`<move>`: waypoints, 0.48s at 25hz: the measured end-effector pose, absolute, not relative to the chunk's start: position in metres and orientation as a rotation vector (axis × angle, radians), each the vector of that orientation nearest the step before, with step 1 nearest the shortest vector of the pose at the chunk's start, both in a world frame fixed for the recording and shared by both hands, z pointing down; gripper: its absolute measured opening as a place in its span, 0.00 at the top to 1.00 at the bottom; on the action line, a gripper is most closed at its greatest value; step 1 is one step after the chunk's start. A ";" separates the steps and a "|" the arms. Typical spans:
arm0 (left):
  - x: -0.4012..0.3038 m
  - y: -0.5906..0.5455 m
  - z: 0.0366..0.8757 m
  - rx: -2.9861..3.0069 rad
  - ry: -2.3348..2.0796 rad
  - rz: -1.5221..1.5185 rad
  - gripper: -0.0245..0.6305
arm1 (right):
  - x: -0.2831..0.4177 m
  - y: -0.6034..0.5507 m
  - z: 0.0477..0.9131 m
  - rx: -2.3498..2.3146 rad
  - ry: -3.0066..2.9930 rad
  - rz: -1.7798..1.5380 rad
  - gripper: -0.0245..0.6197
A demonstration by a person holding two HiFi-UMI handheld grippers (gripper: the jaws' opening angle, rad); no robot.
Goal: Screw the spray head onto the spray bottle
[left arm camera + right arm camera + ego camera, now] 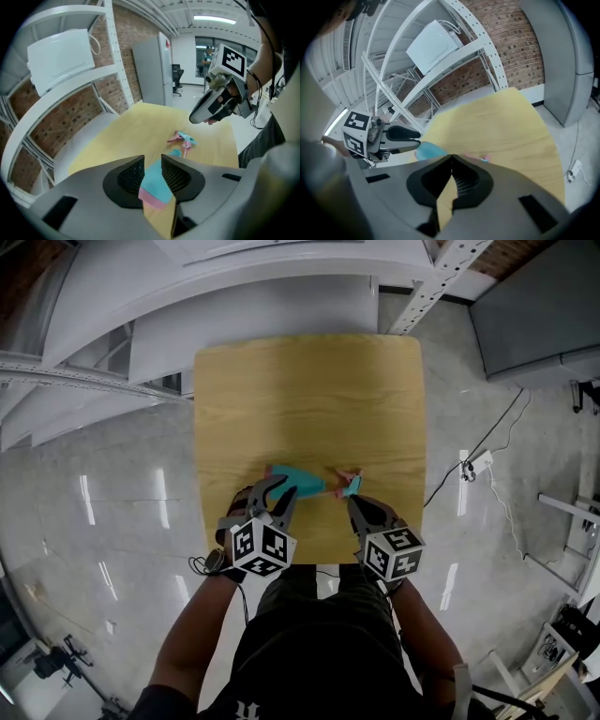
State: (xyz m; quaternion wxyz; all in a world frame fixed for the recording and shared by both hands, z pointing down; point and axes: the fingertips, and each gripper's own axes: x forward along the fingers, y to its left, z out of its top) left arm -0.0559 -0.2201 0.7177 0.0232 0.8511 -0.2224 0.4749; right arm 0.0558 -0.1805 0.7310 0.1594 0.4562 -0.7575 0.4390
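Count on the table (309, 399): one teal spray bottle (300, 482), one pink-and-teal spray head (349, 484), and my two grippers. The bottle lies on its side. Its long axis runs from my left jaws across toward my right ones, with the pink base nearest the left and the neck toward the spray head. My left gripper (152, 164) has its jaws slightly apart, with the bottle's base end showing in the gap, unpinched. My right gripper (451, 161) has its jaws closed on nothing, just short of the head.

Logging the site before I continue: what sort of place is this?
Probably a workshop or lab bay: brick wall, white metal shelving, and a glossy floor around one wooden table.
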 end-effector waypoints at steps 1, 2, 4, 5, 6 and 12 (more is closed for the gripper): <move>-0.057 -0.220 0.721 2.640 -0.658 1.508 0.81 | 0.056 -0.181 0.734 1.305 -2.155 1.258 0.96; -0.057 -0.219 0.724 2.644 -0.621 1.550 0.78 | 0.057 -0.181 0.737 1.305 -2.146 1.263 0.96; -0.058 -0.216 0.731 2.648 -0.528 1.646 0.69 | 0.059 -0.182 0.743 1.311 -2.123 1.273 0.96; -0.059 -0.215 0.735 2.647 -0.475 1.696 0.66 | 0.060 -0.183 0.745 1.315 -2.110 1.277 0.96; -0.060 -0.213 0.739 2.644 -0.422 1.744 0.62 | 0.061 -0.183 0.748 1.319 -2.097 1.281 0.95; -0.072 -0.211 0.766 2.547 -0.138 2.008 0.53 | 0.062 -0.185 0.755 1.327 -2.062 1.303 0.96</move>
